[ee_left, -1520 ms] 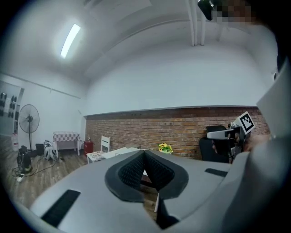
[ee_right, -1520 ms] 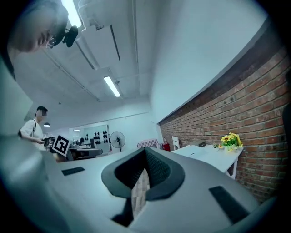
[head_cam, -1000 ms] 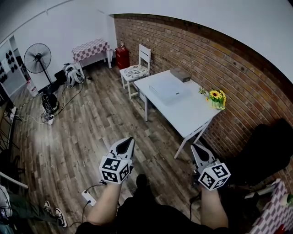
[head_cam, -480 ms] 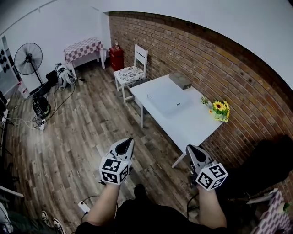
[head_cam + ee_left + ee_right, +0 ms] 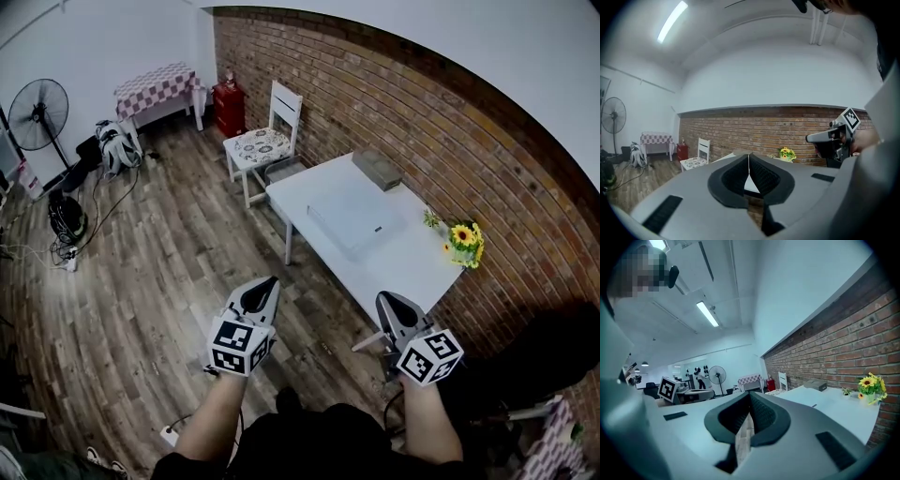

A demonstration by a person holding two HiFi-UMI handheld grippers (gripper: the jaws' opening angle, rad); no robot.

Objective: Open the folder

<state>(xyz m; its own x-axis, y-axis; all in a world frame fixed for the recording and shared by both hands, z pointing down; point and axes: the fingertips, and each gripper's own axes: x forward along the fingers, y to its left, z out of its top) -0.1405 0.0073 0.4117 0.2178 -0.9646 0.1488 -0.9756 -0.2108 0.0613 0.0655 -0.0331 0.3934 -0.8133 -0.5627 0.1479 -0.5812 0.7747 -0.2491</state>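
Observation:
The folder [image 5: 352, 217], flat, pale and closed, lies in the middle of the white table [image 5: 412, 267] by the brick wall. Both grippers hang in the air over the wooden floor, short of the table's near corner, pointing toward it. My left gripper [image 5: 267, 281] is shut with nothing between its jaws; in the left gripper view its pads [image 5: 749, 161] meet, with the table behind them. My right gripper [image 5: 384, 298] is shut and empty too, its tips [image 5: 750, 401] together, and the table top [image 5: 834, 404] stretches to its right.
A grey box [image 5: 377, 170] sits at the table's far end and a pot of sunflowers [image 5: 464, 239] by the wall. A white chair [image 5: 258, 145] stands beyond the table. A fan [image 5: 37, 108], bags and cables lie at the far left.
Both grippers have travelled forward together with the person, and the table with the folder is nearer and lower in the head view. Both pairs of jaws stay shut.

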